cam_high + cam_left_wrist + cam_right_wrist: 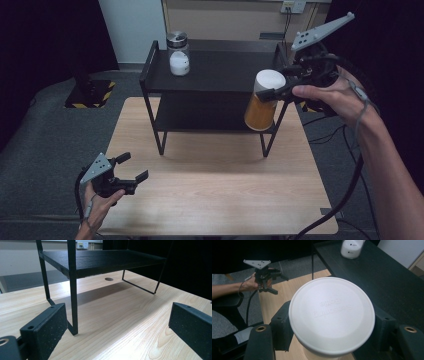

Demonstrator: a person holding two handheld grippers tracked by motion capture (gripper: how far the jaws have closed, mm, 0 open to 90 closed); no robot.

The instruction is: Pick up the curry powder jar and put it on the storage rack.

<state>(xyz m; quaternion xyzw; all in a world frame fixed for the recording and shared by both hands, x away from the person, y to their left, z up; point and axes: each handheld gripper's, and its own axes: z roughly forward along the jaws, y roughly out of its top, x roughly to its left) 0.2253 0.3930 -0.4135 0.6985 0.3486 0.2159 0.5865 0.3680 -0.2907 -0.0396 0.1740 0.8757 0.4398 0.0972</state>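
Observation:
My right gripper (pixel 272 87) is shut on an orange jar with a white lid (pixel 261 107) and holds it in the air, tilted, at the front right corner of the black two-tier shelf (pixel 220 70). In the right gripper view the white lid (pixel 332 315) sits between the two jaws, above the shelf top (pixel 372 277). My left gripper (pixel 133 167) rests low over the wooden table (pixel 225 185) at the front left, open with nothing in it. Its pads (pixel 45 327) stand wide apart, facing a shelf leg (pixel 73 295).
A glass jar with a metal lid and white contents (pixel 178 55) stands on the shelf top at the back left, and appears as the glass jar (pixel 352 247) in the right gripper view. The lower shelf board (pixel 205 112) is bare. A cable (pixel 345 195) trails off the table's right edge.

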